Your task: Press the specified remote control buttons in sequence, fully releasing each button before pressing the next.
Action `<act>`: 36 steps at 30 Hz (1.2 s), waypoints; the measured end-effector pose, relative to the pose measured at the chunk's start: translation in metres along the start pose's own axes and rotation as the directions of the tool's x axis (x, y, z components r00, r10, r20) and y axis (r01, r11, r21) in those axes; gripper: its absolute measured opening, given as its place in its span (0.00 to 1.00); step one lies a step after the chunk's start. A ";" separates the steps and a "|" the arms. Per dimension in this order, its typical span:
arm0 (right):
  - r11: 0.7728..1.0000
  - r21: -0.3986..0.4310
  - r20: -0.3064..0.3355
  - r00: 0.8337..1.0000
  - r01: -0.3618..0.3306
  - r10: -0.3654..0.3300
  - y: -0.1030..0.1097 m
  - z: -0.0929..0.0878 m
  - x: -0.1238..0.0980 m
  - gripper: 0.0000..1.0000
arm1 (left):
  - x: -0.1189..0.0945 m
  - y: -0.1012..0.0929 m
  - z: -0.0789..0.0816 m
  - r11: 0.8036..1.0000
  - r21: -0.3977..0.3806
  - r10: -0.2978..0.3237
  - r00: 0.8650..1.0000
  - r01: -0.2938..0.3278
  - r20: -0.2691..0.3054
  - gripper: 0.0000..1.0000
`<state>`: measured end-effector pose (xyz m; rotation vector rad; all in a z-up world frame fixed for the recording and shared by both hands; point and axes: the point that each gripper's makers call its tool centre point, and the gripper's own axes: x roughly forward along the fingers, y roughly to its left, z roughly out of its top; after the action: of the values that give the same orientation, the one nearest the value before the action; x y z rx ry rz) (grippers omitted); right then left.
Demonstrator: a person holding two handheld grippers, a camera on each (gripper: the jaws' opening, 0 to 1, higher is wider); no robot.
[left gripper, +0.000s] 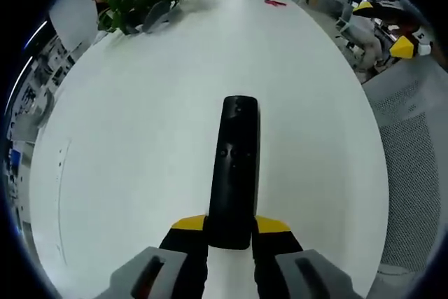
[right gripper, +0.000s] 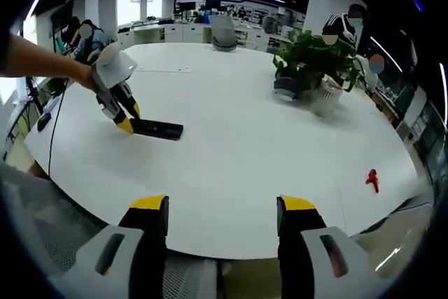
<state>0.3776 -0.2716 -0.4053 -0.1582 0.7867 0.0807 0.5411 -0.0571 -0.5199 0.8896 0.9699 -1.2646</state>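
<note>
- Office room with ceiling strip lights frames a wide white surface [left gripper: 140, 138] on which the black remote [left gripper: 234, 173] lies flat, its far end pointing toward the plant.
- No brand or lettering on the remote can be read; a few small round buttons show on its upper face, too small to tell apart.
- Left claw [left gripper: 231, 232] is clamped on the near end of the remote, yellow-tipped jaws touching each side of it.
- From the right gripper view, that left claw [right gripper: 127, 125] slants down to the surface, carried by a person's bare forearm [right gripper: 38, 61] coming in from the left, with the remote [right gripper: 158, 129] sticking out from its tip.
- Right claw [right gripper: 222, 218] hangs just past the near edge of the surface, jaws well apart and holding nothing, well away from the remote.
- Potted plant [right gripper: 315, 61] stands farther across the surface; a small red thing [right gripper: 372, 180] lies near the right edge.
- Chair [right gripper: 224, 33] stands at the far side; people sit behind.
</note>
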 end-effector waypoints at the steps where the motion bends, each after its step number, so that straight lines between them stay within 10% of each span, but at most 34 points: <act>1: 1.000 0.000 -0.001 1.000 0.000 0.000 0.000 0.000 0.000 0.64 | 0.000 -0.003 -0.001 1.000 0.000 0.000 1.000 0.000 0.001 0.23; 36: 1.000 0.020 0.029 0.999 -0.023 0.023 0.004 0.004 -0.004 0.62 | -0.005 -0.097 -0.013 1.000 0.014 -0.003 1.000 0.003 0.024 0.23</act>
<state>0.3767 -0.2669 -0.4001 -0.1283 0.7602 0.0965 0.4435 -0.0536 -0.5206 0.8816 0.9447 -1.2834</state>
